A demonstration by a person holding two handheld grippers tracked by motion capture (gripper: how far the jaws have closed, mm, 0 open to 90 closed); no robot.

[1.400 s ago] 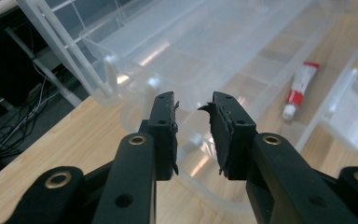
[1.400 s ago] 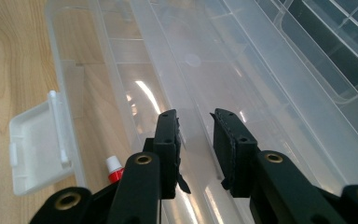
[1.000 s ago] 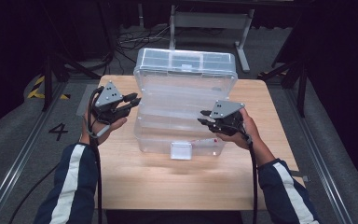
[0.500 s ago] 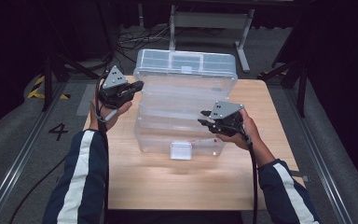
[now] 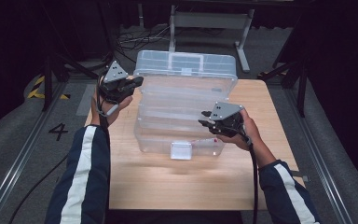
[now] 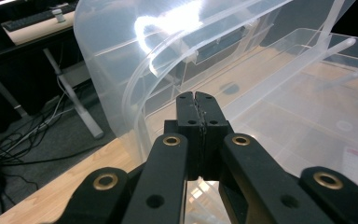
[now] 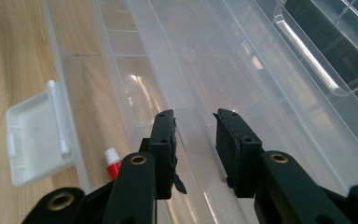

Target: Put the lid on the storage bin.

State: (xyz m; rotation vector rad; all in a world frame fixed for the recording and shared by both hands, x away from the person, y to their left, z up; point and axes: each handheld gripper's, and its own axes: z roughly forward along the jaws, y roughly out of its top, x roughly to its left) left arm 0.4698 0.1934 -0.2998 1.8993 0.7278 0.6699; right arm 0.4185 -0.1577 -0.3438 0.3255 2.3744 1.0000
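Note:
A large clear plastic box (image 5: pixel 177 135) stands on the wooden table (image 5: pixel 177 186), its lid (image 5: pixel 186 70) raised upright at the back. My left gripper (image 5: pixel 137 83) is held beside the lid's left edge. Its jaws (image 6: pixel 196 100) are shut with nothing between them, their tips close to the lid's curved rim (image 6: pixel 135 93). My right gripper (image 5: pixel 204 119) sits at the box's right side. Its jaws (image 7: pixel 195 121) stand apart over the clear wall, and I see no pad pressing on it. A small red item with a white cap (image 7: pixel 112 163) lies low in the box.
The box's white front latch (image 5: pixel 181 150) hangs open toward the table's near edge. Bare wood lies in front of the box. Behind the table are a metal stand (image 5: pixel 209 21) and loose cables (image 5: pixel 135 39) on the dark floor.
My left gripper has moved up and away along the box's left side to the lid's edge. The right gripper and the box have stayed put.

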